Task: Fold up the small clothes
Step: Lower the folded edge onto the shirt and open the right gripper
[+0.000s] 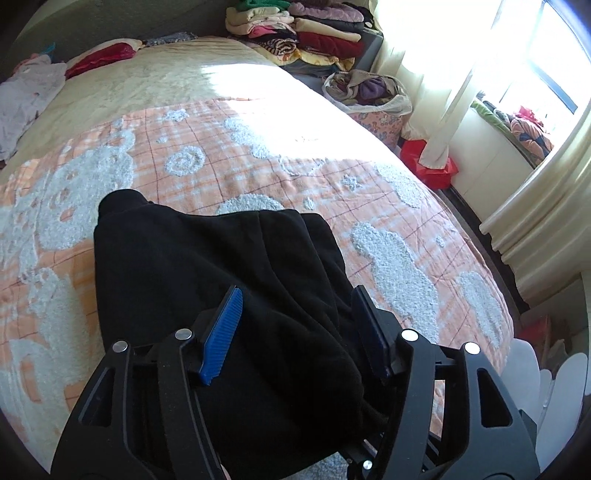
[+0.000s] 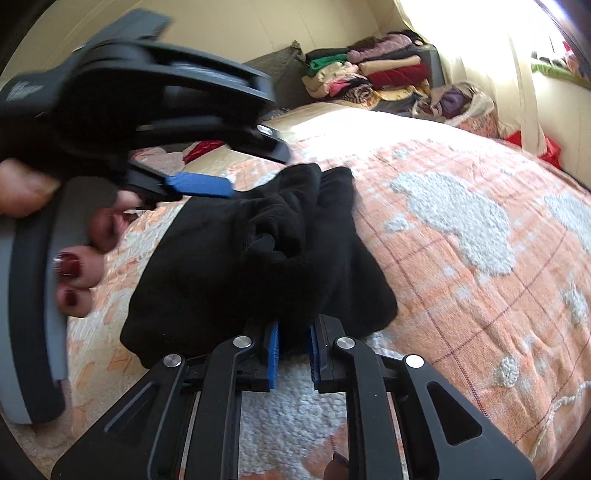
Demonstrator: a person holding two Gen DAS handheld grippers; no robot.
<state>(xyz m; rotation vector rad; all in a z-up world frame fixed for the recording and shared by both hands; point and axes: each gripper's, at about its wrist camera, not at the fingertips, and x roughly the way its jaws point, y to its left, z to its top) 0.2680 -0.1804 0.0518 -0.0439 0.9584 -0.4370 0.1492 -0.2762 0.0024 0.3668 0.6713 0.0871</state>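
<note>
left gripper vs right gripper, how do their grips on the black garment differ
The left gripper has its jaws spread wide with the black garment bunched loosely between them; the right gripper has its jaws nearly closed, pinching the garment's near edge. Both have blue pads and hover over the orange bedspread.

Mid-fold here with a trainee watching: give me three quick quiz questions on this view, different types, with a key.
1. True or false: the black fleece garment lies on the orange checked bedspread with white tufted patches.
2. Which claw pinches the garment's near edge between nearly closed blue pads: A) left claw, B) right claw?
3. Fill in: the stack of folded clothes sits past the bed's far corner, near the ___.

Key: 1 true; 2 B; 3 window.
</note>
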